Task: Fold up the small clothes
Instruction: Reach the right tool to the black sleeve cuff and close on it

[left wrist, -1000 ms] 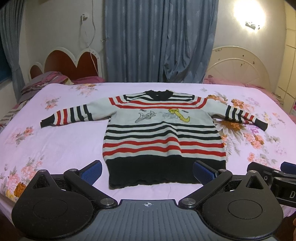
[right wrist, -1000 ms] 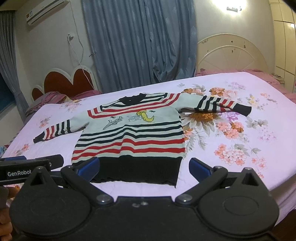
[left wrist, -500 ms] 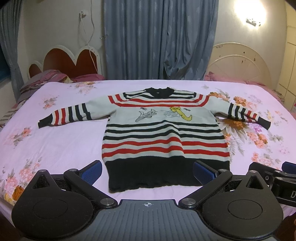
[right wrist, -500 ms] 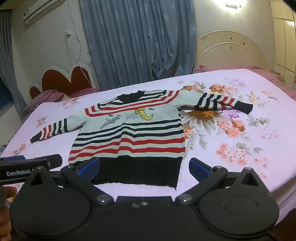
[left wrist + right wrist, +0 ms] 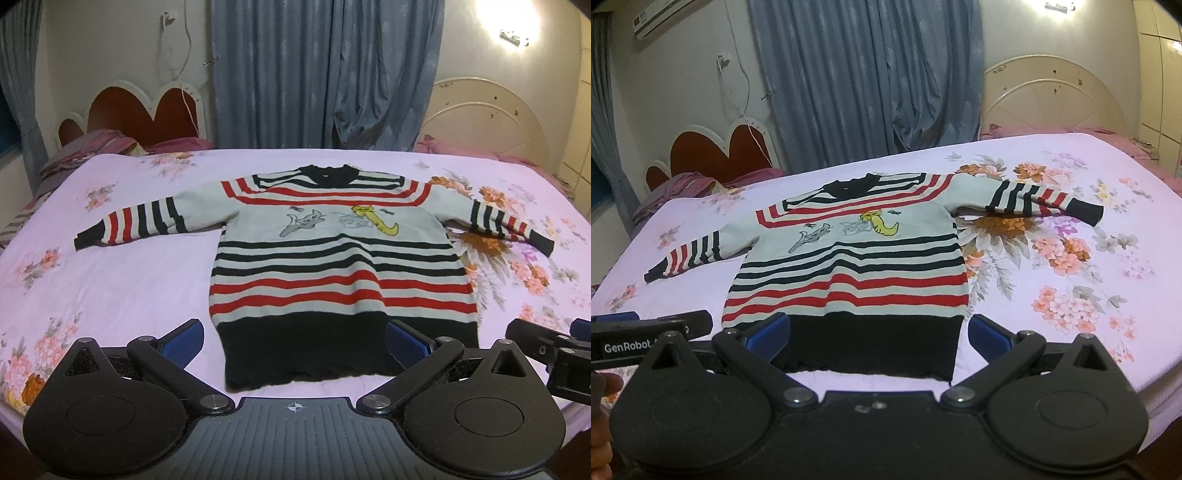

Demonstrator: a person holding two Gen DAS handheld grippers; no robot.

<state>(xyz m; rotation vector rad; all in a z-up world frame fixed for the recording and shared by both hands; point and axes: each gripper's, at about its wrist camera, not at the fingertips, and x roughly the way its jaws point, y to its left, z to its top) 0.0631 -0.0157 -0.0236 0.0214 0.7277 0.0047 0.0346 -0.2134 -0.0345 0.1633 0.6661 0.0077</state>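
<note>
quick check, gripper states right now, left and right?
Left gripper: open, jaws wide apart, holding nothing, above the sweater hem.
Right gripper: open, jaws wide apart, holding nothing.

Blue curtains [image 5: 325,74] hang behind a floral pink bed [image 5: 110,280] with a heart-shaped headboard [image 5: 144,110].

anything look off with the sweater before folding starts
Nothing stands out. The sweater lies flat on the bed, face up, both sleeves spread out; only its black hem is slightly wavy.
</note>
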